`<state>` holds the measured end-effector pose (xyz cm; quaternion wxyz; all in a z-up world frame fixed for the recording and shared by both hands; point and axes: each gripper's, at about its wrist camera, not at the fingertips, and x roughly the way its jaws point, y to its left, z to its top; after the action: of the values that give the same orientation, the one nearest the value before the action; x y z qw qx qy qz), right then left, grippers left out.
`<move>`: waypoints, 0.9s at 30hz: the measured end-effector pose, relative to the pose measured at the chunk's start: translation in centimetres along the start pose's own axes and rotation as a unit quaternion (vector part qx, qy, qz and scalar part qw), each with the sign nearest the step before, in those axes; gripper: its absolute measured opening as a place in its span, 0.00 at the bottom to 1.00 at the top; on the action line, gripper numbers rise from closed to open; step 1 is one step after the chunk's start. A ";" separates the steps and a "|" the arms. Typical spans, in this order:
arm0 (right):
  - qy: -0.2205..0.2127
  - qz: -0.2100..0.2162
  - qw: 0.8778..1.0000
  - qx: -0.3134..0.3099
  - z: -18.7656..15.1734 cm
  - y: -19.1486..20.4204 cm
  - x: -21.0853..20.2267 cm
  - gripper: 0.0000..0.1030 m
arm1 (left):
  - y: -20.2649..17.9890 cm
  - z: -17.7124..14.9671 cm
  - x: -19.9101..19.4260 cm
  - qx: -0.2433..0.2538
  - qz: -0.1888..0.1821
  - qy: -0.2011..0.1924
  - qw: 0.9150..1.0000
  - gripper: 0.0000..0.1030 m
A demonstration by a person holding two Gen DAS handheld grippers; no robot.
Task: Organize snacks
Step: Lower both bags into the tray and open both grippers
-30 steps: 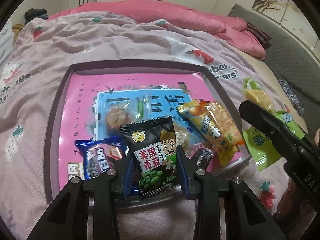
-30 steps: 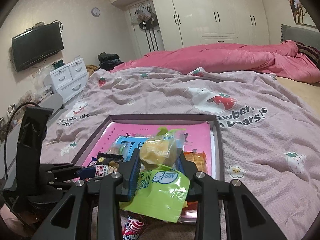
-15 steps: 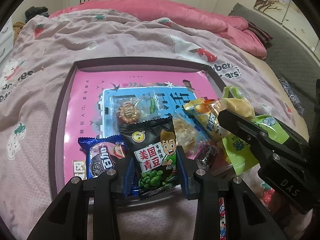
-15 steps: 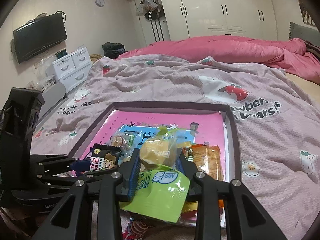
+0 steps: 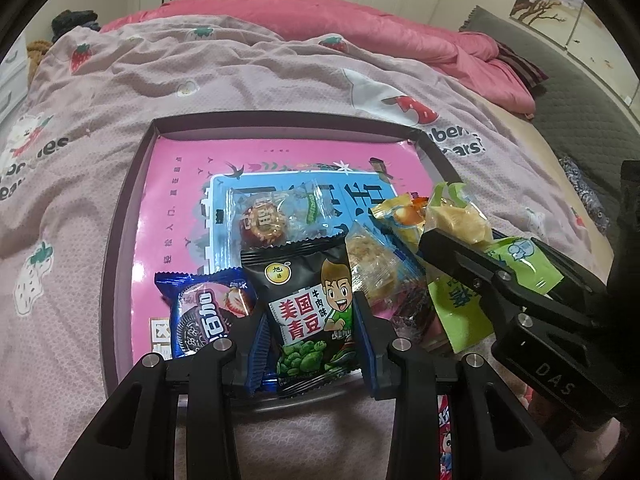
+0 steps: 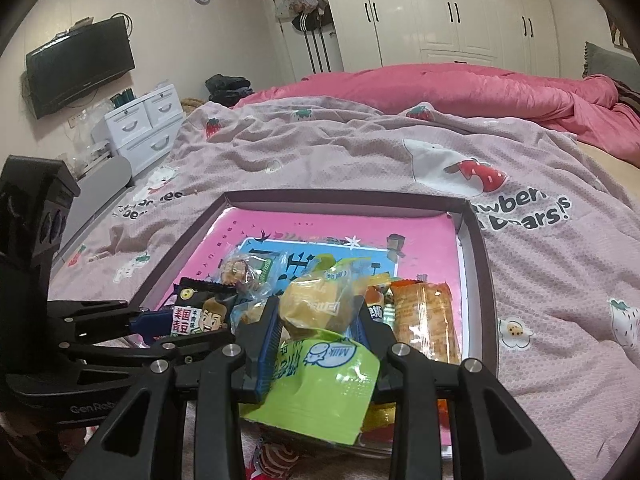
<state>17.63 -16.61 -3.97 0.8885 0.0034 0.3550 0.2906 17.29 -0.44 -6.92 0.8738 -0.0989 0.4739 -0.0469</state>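
Nearest to the left camera, the left gripper (image 5: 310, 334) is closed on a black packet of green peas (image 5: 310, 300); its blue pads press both side edges of the packet, which stands upright over the near rim of the tray (image 5: 124, 216). The right gripper (image 6: 316, 330) is closed on a green milk-candy bag (image 6: 320, 376), with the clear top part of the bag, which shows yellow pieces, bulging up between the fingers. This bag hangs above the near right part of the tray, close beside the left gripper.

Just behind the pea packet a blue cookie packet (image 5: 200, 312) lies on the tray floor at the left, and a clear-wrapped crumbly cake (image 5: 374, 268) lies at the right. Further back there is a round pastry in clear wrap (image 5: 264, 224), and at the right side an orange cracker packet (image 6: 422, 320). The far half of the tray is bare pink print. Beyond it lie the strawberry blanket (image 5: 240, 76) and a pink quilt (image 5: 360, 20).

I judge that both snacks are about to be set down. To do it well, each hand should go lower until the packet rests on the tray, and only then let go, so nothing slides off the near rim. It seems better to carry the packets toward the bare far part, because the near part is crowded. The two grippers are near each other, so one hand should release first.
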 end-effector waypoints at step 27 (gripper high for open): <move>0.004 -0.009 1.000 0.025 -0.2 -1.0 -0.3 0.44 | -0.3 -0.1 -0.5 0.001 -0.007 0.002 1.000 0.38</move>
<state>17.78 -17.62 -4.17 0.8895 0.0209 0.3654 0.2737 16.96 -0.61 -6.45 0.8726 -0.1015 0.4748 -0.0537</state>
